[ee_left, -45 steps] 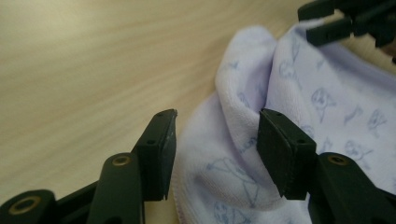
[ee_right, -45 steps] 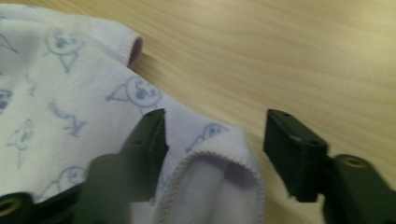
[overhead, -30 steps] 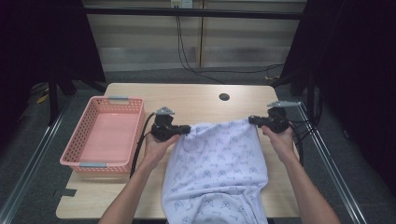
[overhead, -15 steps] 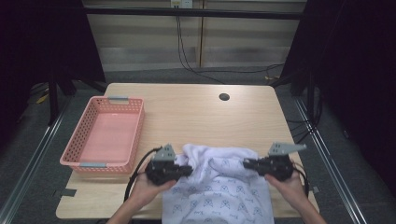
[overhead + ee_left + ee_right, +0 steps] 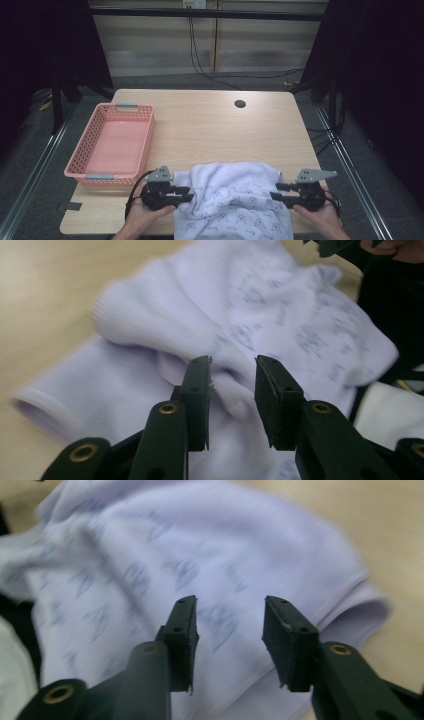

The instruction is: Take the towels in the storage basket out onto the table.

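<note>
Change: the far edge of the white garment (image 5: 232,200), stretched toward the middle of the desk (image 5: 210,125) a second ago, now lies folded back over the near part; both hands have come to the near edge.
Left gripper (image 5: 186,193): its fingers have just been opening; in the left gripper view they stand apart with a ridge of cloth (image 5: 225,385) between them, not pressed on it as far as I can tell.
Right gripper (image 5: 276,191): its fingers have also just been opening; in the right gripper view they are spread above the cloth (image 5: 200,580) with clear space between the pads.
Meaning: I judge that the fold has been laid down and let go, so one fold of the garment looks finished and the next fold, or a move to the basket, is what remains.
Garment place: near middle of the desk, between the two grippers, its near part hanging over the near edge.
Garment look: white, soft knit with a small bluish-grey print; doubled over, with a rounded fold line on the far side and a ribbed hem showing at the right gripper's side.
Basket (image 5: 90,150): pink, on the left of the desk, well apart from the garment.
</note>
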`<state>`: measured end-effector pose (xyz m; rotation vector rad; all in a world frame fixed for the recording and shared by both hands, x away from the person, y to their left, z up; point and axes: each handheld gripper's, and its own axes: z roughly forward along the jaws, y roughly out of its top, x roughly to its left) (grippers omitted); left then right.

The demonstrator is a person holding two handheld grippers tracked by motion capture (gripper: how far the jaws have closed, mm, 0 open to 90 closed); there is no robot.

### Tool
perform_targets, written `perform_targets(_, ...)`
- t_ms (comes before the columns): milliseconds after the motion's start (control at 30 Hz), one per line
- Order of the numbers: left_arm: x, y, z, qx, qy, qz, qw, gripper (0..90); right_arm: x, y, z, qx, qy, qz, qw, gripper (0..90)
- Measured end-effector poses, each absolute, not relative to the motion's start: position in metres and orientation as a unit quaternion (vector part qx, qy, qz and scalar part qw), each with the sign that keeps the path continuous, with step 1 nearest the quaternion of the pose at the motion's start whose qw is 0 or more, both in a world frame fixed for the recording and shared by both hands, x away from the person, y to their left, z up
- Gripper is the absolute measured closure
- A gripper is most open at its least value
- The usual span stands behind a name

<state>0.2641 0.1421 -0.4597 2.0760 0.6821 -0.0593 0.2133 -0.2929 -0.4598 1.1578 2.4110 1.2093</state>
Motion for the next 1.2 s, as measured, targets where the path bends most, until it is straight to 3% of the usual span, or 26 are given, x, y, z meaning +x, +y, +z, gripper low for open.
perform_targets(100,0.288,0.137,-0.462,0.843,0.294,-0.015,0.450,69.9,0.243,-0.293,-0.460,0.411,0.808,0.400,0.133,50.4)
perform_targets(200,0.306,0.135,-0.475,0.830,0.335,-0.013,0.446,63.2,0.269,-0.293,-0.468,0.432,0.798,0.392,0.152,45.4)
perform_targets(333,0.302,0.128,-0.478,0.834,0.323,-0.019,0.447,51.1,0.287,-0.293,-0.483,0.448,0.795,0.391,0.122,42.1)
perform_targets(400,0.303,0.123,-0.480,0.833,0.326,-0.030,0.446,46.6,0.290,-0.290,-0.493,0.448,0.802,0.378,0.110,50.8)
perform_targets(467,0.304,0.117,-0.480,0.837,0.328,-0.029,0.437,44.1,0.288,-0.286,-0.496,0.444,0.809,0.367,0.114,70.2)
perform_targets(533,0.305,0.112,-0.481,0.840,0.324,-0.026,0.434,42.3,0.283,-0.285,-0.487,0.432,0.806,0.384,0.128,75.3)
perform_targets(667,0.304,0.102,-0.480,0.843,0.307,-0.036,0.440,52.8,0.270,-0.290,-0.467,0.429,0.786,0.420,0.149,73.4)
perform_targets(800,0.302,0.085,-0.477,0.852,0.273,-0.033,0.445,79.7,0.267,-0.298,-0.460,0.437,0.774,0.431,0.154,70.2)
perform_targets(867,0.299,0.074,-0.473,0.851,0.262,-0.030,0.454,84.6,0.267,-0.298,-0.462,0.434,0.777,0.431,0.146,78.9)
perform_targets(1067,0.290,0.050,-0.471,0.859,0.226,-0.047,0.457,84.4,0.266,-0.302,-0.460,0.444,0.767,0.437,0.154,83.9)
perform_targets(1200,0.286,0.056,-0.468,0.856,0.220,-0.053,0.465,71.6,0.260,-0.318,-0.456,0.461,0.754,0.438,0.167,84.1)
